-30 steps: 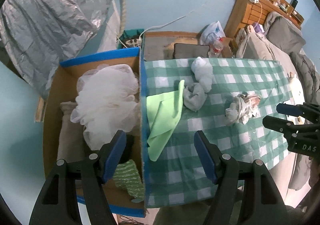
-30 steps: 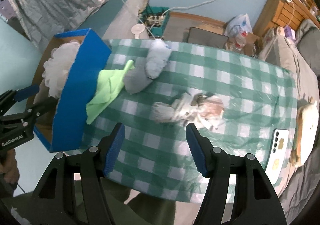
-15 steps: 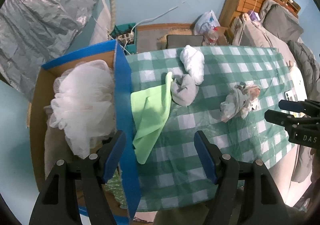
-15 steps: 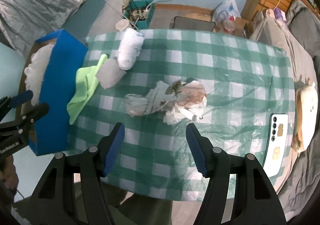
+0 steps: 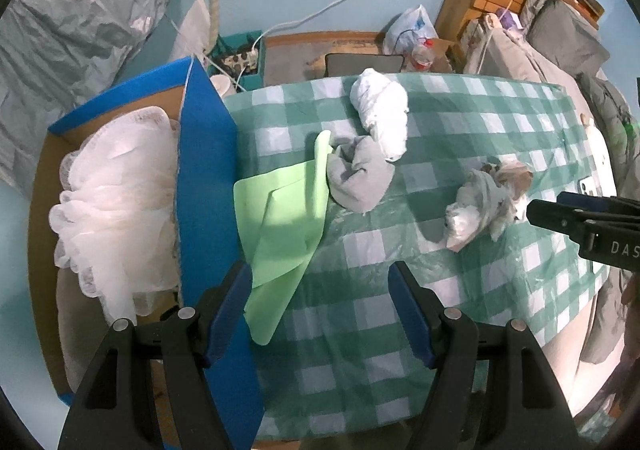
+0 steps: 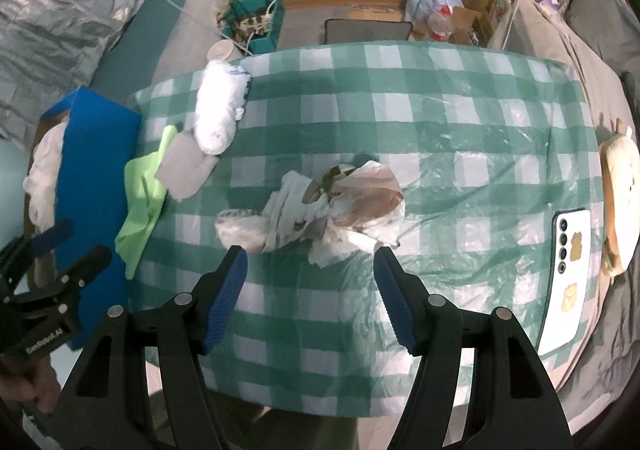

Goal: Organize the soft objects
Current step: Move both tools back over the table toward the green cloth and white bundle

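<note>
Legibly, "GenRobot.AI" on left gripper (image 6: 56, 246); "DAS" on right gripper (image 5: 560, 206).

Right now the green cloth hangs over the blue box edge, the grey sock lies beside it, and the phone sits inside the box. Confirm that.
Not quite. The phone lies on the checked tablecloth, far from the blue box, as the right wrist view shows. The green cloth does hang over the box edge, with the grey sock beside it.

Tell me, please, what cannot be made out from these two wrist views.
- Blue box contents: the white mesh pouf covers what lies beneath it in the left wrist view; in the right wrist view the box's wall hides nearly everything.
- Crumpled bundle: what the plastic wraps is unclear in both views.
- Phone: cut off by the right hand-held gripper in the left wrist view.
</note>
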The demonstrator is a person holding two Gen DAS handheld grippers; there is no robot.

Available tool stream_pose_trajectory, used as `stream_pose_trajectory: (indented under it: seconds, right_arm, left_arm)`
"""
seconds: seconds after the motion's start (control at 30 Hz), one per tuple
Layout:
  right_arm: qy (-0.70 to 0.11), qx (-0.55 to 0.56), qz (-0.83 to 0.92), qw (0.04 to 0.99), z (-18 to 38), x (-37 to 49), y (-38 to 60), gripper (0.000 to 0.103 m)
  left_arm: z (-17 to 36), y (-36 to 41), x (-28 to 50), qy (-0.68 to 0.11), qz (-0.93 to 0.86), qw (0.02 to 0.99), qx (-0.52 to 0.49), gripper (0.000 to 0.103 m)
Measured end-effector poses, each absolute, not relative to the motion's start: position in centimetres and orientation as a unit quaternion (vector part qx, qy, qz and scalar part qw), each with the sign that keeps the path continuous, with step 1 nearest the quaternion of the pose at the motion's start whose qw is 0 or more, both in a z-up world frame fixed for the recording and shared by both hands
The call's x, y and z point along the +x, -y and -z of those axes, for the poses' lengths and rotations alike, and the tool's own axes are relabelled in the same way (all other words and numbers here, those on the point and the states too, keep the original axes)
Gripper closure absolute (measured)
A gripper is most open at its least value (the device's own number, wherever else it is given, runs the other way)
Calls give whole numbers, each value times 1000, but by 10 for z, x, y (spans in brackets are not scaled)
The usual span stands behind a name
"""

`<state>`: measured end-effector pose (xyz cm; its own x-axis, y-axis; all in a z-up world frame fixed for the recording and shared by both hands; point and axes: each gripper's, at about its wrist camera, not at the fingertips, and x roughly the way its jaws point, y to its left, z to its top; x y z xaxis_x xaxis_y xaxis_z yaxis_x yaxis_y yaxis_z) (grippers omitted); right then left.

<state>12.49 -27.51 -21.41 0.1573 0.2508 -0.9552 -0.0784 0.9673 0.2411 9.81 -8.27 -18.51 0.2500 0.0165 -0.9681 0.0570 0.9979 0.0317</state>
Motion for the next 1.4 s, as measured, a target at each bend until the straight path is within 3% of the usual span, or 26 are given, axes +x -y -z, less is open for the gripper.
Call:
stream_pose_trajectory:
  seconds: [0.57, 0.93, 1.4]
  right_arm:
    - [-654, 129, -52, 743, 241, 149, 274, 35]
    - [-677, 98, -54, 727, 265, 152, 257, 33]
    - [-682, 50, -75, 725, 284, 158, 238, 32]
  left_arm:
    - [208, 82, 119, -620, 12, 784, 29, 31]
    - [214, 87, 127, -614, 5, 789, 28, 22]
    - [212, 86, 126, -610, -3, 792, 14, 21]
